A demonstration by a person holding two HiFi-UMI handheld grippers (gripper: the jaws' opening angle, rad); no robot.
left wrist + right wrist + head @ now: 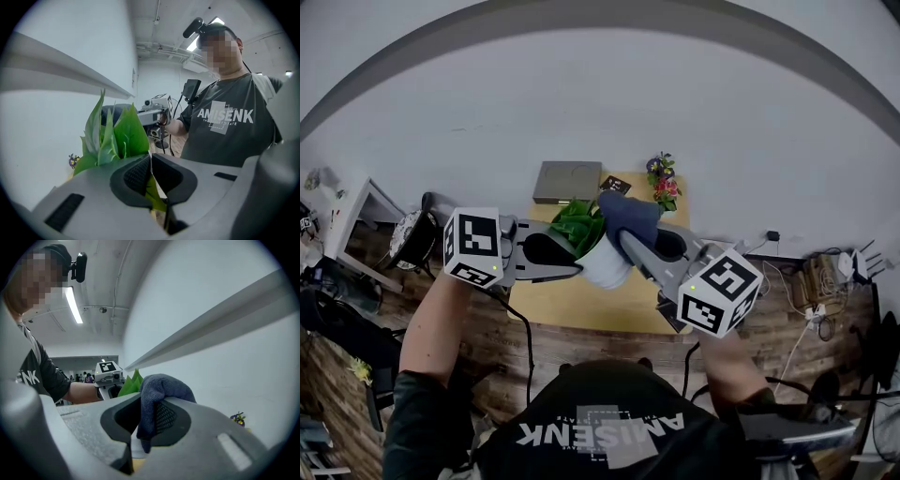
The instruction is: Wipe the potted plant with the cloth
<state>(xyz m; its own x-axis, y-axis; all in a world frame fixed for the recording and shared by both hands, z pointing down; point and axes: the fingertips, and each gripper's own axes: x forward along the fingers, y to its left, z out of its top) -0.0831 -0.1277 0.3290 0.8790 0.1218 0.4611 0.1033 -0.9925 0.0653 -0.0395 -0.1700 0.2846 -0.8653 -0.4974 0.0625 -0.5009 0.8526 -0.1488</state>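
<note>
The left gripper point(570, 253) has its jaws pinched shut on a green leaf point(151, 187) of the potted plant point(581, 230). The right gripper point(628, 242) has its jaws holding the blue cloth point(630, 216) right beside the leaves.

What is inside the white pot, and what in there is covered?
Green leaves rise from the white pot. The left hand-held gripper pinches one leaf. Any soil is hidden by the leaves, the blue cloth and the right hand-held gripper.

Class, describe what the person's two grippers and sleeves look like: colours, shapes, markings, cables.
Left gripper and right gripper: grey shells, black textured pads, each bearing a white cube with black square markers. A black cable hangs from the left one. Sleeves: short, dark T-shirt.
</note>
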